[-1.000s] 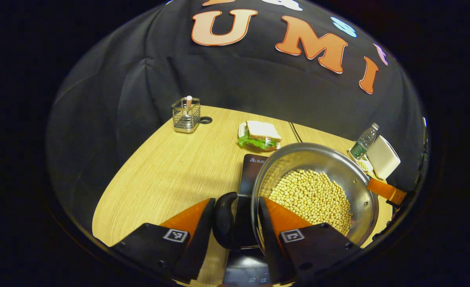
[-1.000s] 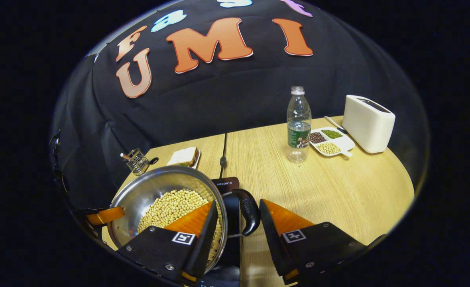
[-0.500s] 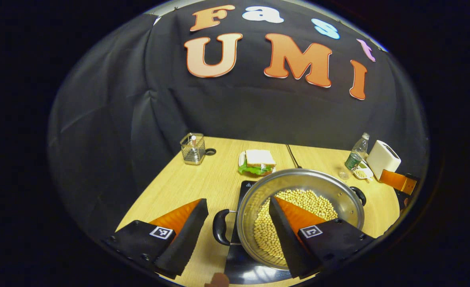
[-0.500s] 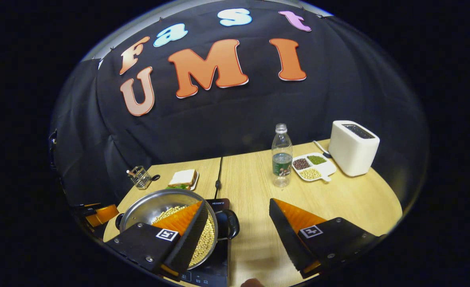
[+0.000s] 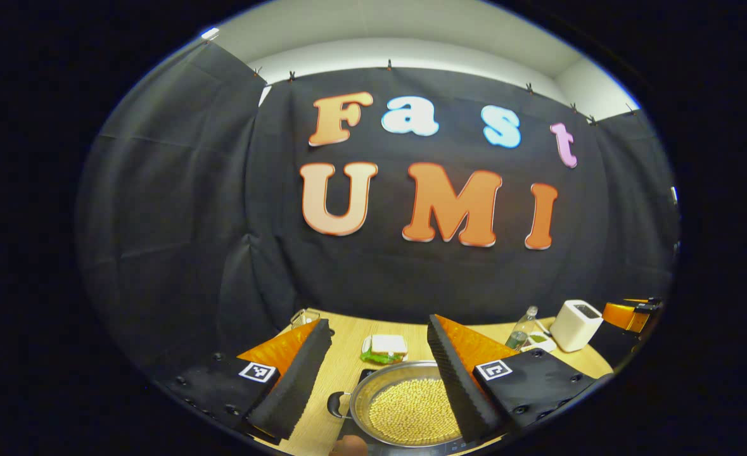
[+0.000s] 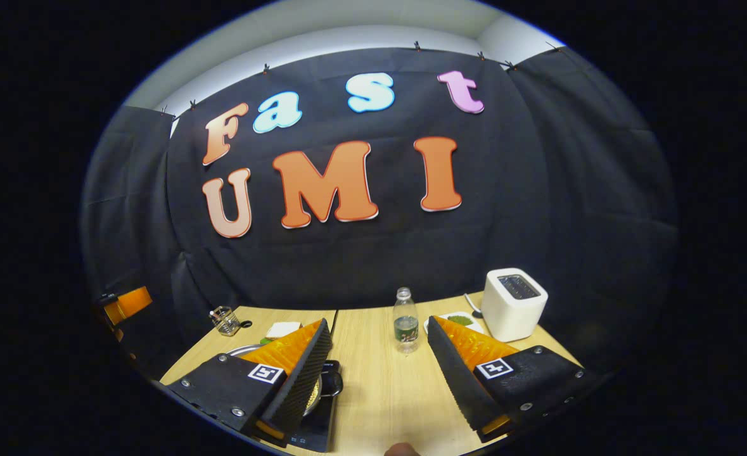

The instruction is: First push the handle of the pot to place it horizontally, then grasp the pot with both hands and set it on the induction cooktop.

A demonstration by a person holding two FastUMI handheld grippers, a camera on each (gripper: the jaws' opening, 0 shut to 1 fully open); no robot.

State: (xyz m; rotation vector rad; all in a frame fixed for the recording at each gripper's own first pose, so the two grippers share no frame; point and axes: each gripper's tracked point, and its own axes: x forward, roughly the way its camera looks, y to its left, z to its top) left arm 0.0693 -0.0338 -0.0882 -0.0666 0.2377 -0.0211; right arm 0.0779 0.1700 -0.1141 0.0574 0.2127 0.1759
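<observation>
Two grippers, both spread wide and holding nothing. Left gripper view: left gripper (image 5: 379,373) hangs above the surface (image 5: 341,380), jaws apart; wire caddy (image 5: 297,318) peeks at 10 o'clock behind the left finger, sandwich (image 5: 383,348) on a plate at 12 o'clock of the pot. Pot (image 5: 405,411) full of soybeans (image 5: 408,411) sits on the induction cooktop (image 5: 348,434) low in frame between the fingers, one side handle (image 5: 335,405) sticking out at its 9 o'clock; the right finger overlaps the pot's right rim in the picture, contact can't be told. Bottle (image 5: 521,329), toaster (image 5: 574,325) and part of the right gripper (image 5: 626,315) at 3 o'clock, far off. Right gripper view: part of the left gripper (image 6: 126,304) at 9 o'clock, caddy (image 6: 224,321), sandwich (image 6: 281,329), then the pot (image 6: 243,349) mostly hidden behind the left finger, its other handle (image 6: 332,383) showing over the cooktop (image 6: 316,427). Right gripper (image 6: 379,373) released, bare surface (image 6: 379,392) between the fingers. Bottle (image 6: 405,320) at 12 o'clock, divided dish (image 6: 455,321) beside it, toaster (image 6: 514,303) at 1 o'clock.
</observation>
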